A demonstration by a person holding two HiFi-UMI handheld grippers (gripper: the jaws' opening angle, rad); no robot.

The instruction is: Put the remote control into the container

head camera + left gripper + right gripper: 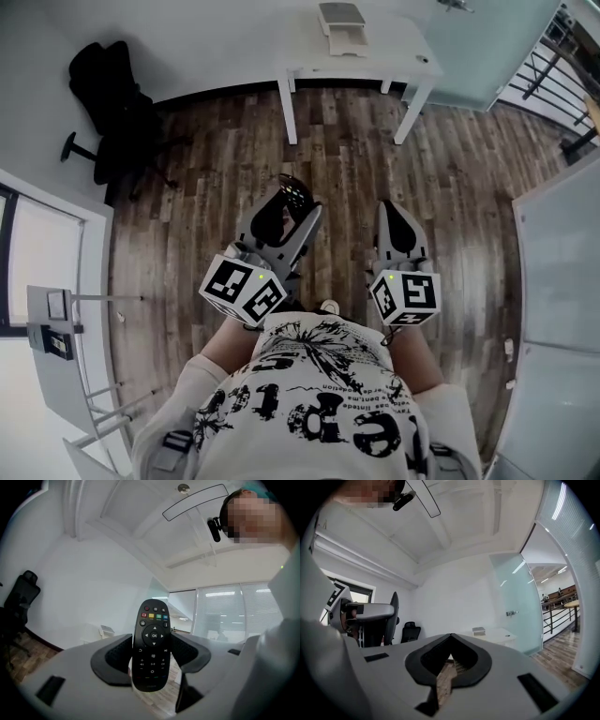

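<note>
A black remote control [152,644] with coloured buttons stands upright between the jaws of my left gripper [152,639], which is shut on its lower half. In the head view, the left gripper [281,217] is held close to the person's chest, and the remote's top [296,193] pokes out past the jaws. My right gripper [398,225] is beside it, its jaws [451,637] shut with nothing between them. A white container [341,22] sits on a white table [394,56] across the room, far from both grippers. The container [478,631] also shows small in the right gripper view.
Wooden floor [356,178] lies between the person and the table. A black office chair [112,94] stands at the back left. A frosted glass door [513,606] and a railing [553,66] are to the right. A white rack [56,328] stands at the left wall.
</note>
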